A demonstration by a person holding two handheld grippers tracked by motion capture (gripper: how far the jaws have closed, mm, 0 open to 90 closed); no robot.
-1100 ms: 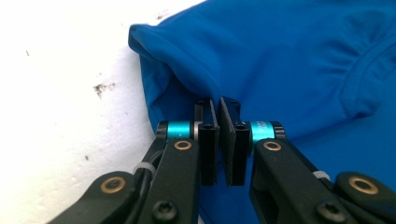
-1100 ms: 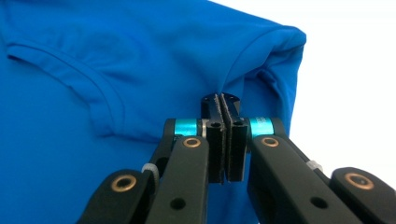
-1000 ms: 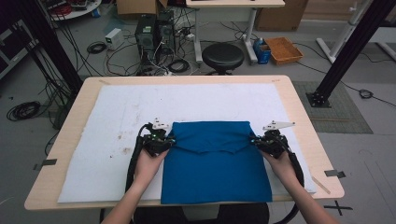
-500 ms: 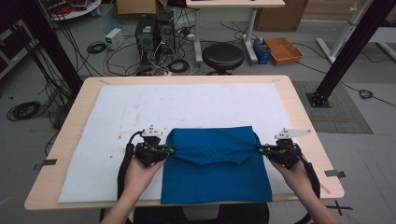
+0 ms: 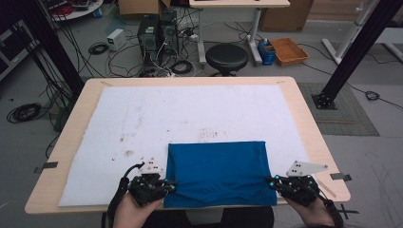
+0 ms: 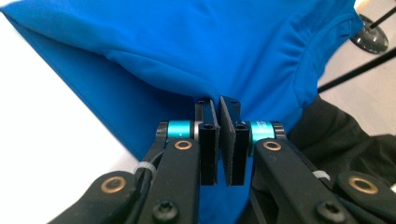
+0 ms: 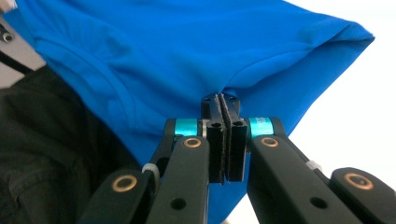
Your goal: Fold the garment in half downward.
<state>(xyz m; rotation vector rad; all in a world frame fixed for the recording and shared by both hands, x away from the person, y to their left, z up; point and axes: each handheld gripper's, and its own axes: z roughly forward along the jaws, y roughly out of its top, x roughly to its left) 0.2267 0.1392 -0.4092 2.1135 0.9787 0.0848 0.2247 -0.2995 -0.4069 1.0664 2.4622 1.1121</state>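
A blue garment (image 5: 216, 171) lies folded on the white mat (image 5: 190, 118) at the table's near edge, its lower part hanging over the front. My left gripper (image 5: 170, 186) is shut on the cloth's left edge near the front. My right gripper (image 5: 270, 182) is shut on its right edge, level with the left one. In the left gripper view the black jaws pinch a fold of the blue garment (image 6: 210, 51) between their pads. The right gripper view shows the blue garment (image 7: 201, 46) nipped tight in the closed jaws, with a ribbed hem curving off to the left.
The wooden table (image 5: 304, 118) has bare rims around the mat, with tape marks (image 5: 341, 176) at the right edge. Behind it stand a black stool (image 5: 226, 57), computer towers (image 5: 157, 35), floor cables and an orange tray (image 5: 287, 50). A black post (image 5: 354, 47) rises at the right.
Both grippers have pulled the held cloth edge toward the table's near side. The raised fold has come over and now lies flat as a neat rectangle.
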